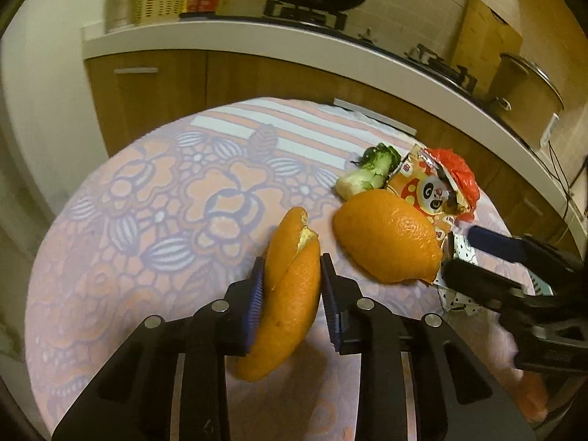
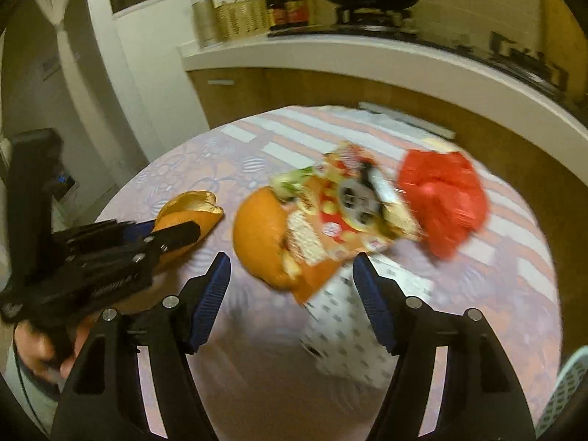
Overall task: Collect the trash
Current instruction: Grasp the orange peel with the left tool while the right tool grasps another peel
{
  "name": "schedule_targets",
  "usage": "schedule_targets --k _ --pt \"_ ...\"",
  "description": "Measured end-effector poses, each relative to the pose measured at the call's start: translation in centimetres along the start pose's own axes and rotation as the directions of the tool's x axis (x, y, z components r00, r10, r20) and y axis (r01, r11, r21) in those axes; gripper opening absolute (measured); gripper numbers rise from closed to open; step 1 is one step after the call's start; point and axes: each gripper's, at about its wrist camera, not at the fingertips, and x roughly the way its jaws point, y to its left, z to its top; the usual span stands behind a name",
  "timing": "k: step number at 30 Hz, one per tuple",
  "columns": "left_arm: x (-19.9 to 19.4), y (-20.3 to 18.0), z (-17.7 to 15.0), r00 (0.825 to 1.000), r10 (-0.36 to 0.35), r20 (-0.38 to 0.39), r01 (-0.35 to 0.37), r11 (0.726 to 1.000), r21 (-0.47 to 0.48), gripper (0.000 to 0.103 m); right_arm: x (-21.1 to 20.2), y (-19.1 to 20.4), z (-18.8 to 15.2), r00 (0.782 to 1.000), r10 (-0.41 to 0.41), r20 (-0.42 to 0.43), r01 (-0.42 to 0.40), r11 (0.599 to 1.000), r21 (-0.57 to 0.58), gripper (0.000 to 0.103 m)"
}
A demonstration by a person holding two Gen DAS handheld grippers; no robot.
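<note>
On the surface (image 2: 228,147), the snack wrapper (image 2: 341,217) lies at twelve o'clock from the right claw (image 2: 292,294), jaws apart, empty. The left claw (image 1: 290,283) is clamped on the orange peel strip (image 1: 290,275), long axis along its fingers.

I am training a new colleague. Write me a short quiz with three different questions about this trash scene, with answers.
1. True or false: the left gripper is closed on an orange peel.
2. What colour is the crumpled bag behind the panda wrapper? A blue, B red, C green.
3. Fill in: the right gripper is ____ and holds nothing.

Key: 1 true; 2 B; 3 open.
</note>
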Motion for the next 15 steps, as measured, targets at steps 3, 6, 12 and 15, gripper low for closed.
schedule_targets --k 3,6,12,15 --pt "-1.0 0.8 -0.4 1.000 0.001 0.017 0.000 0.999 -0.051 0.027 1.5 0.8 0.7 1.000 0.010 -0.025 -0.011 1.000 -0.019 0.059" --pt "-1.9 1.3 -0.7 0.999 0.013 0.034 -0.010 0.996 -0.087 0.027 2.7 1.6 0.8 0.998 0.019 -0.058 -0.022 0.999 -0.047 0.038" --pt "-3.7 0.9 -1.0 0.998 0.020 0.061 -0.014 0.995 -0.098 0.027 0.7 2.1 0.3 0.999 0.044 -0.029 -0.045 0.997 -0.068 0.007" --pt "-5.1 -0.3 -1.1 0.996 0.003 0.085 0.006 0.995 -0.095 0.027 -1.5 2.2 -0.1 0.999 0.053 0.006 -0.053 0.996 -0.071 0.007"
